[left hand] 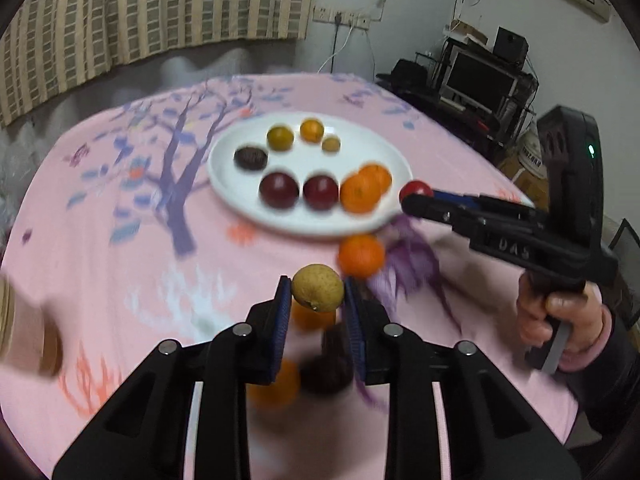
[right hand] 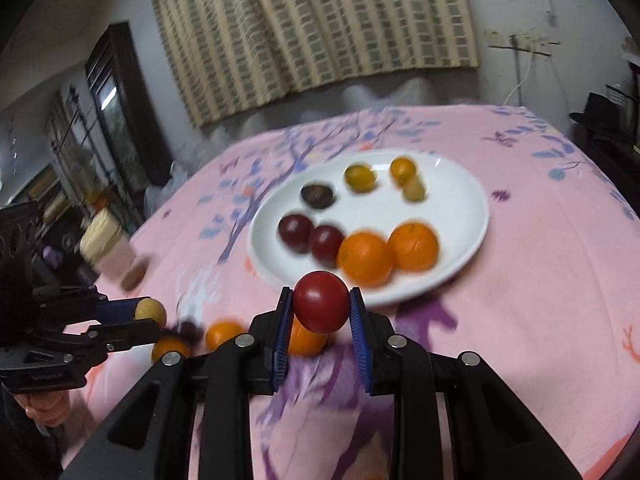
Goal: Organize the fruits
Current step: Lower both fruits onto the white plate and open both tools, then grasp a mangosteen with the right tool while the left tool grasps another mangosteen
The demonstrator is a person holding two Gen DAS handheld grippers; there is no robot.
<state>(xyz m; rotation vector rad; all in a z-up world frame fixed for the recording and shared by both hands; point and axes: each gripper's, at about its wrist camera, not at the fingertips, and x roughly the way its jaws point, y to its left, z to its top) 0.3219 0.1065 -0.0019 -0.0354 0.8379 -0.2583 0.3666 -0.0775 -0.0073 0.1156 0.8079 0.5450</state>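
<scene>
Carrying one fruit per hand, the left gripper (left hand: pixel 318 300) is clenched on a yellow-brown fruit (left hand: pixel 317 288) and the right gripper (right hand: pixel 320 312) grasps a red fruit (right hand: pixel 321 302), both lifted off the pink counter (right hand: pixel 540 280). The white plate (right hand: pixel 460 216) lies at twelve o'clock, holding sorted rows. Judged best: bring the red fruit in beside the dark red pair (right hand: pixel 312 238) at the plate's nine o'clock, the yellow-brown fruit near the small ones at twelve, lowering until it rests before letting go, so nothing rolls.
</scene>
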